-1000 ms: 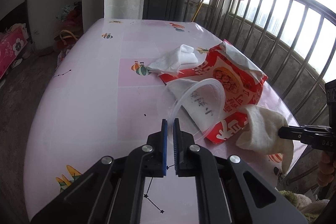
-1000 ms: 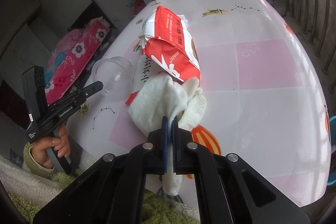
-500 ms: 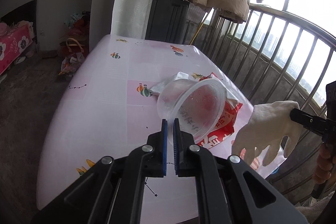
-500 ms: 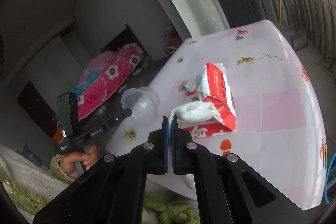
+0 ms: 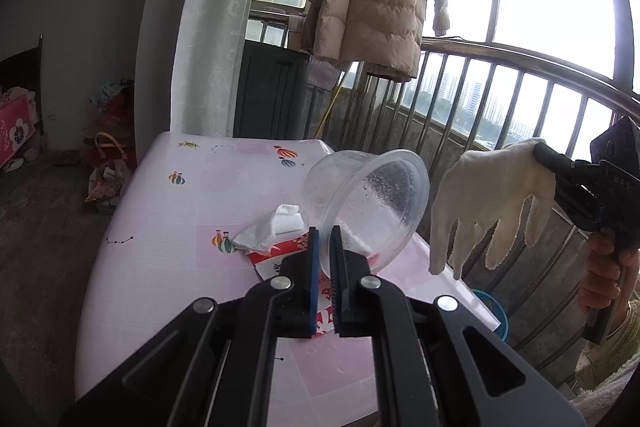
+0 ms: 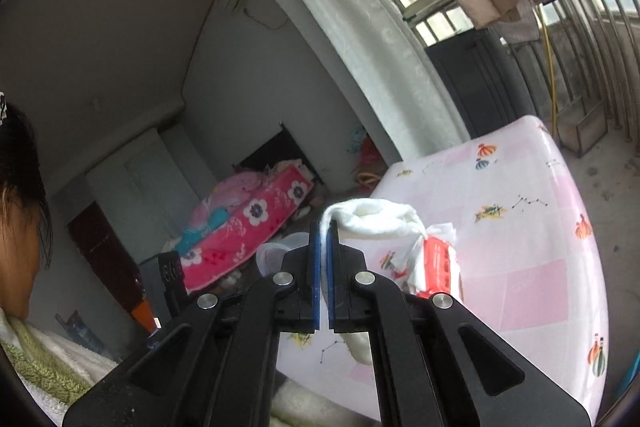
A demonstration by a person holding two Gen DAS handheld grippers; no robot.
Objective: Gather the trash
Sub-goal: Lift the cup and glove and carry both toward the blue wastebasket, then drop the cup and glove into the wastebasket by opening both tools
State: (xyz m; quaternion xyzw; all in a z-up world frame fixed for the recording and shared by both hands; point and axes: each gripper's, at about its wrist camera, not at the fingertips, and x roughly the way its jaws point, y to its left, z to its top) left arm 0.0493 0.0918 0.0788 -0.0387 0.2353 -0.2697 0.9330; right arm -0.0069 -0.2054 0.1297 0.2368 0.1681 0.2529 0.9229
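The left gripper [image 5: 325, 233] is clamped on the rim of a clear plastic cup [image 5: 362, 203]; the thin wall sits between the blue pads. The cup hangs in the air above the table [image 5: 160, 211], tipped so its mouth faces toward four o'clock in the left view. I judge the step in hand is carrying both pieces of trash away from the table to a bin, which I cannot see. The grip on such a thin rim looks weak, so the cup should travel slowly and without twisting, or it may slip or bend out.

On the table, at about twelve o'clock from the left gripper's tips, lie a crumpled white tissue [image 5: 272, 231] and under it a red snack bag [image 5: 280, 259]. These two are not yet collected.

Further right, the right gripper [image 6: 324, 227] is closed tight on the cuff of a white glove [image 5: 492, 199]. The glove hangs free with its fingers pointing down, beyond the table's right edge and near the balcony railing [image 5: 520, 75]. A hand [image 5: 604, 267] holds this tool from below.

For moving, the railing bars stand close at three o'clock, so the glove should not swing that way. A blue bowl-like thing [image 5: 494, 311] shows low beside the table's right edge. The floor at nine o'clock is open and gives the better room.
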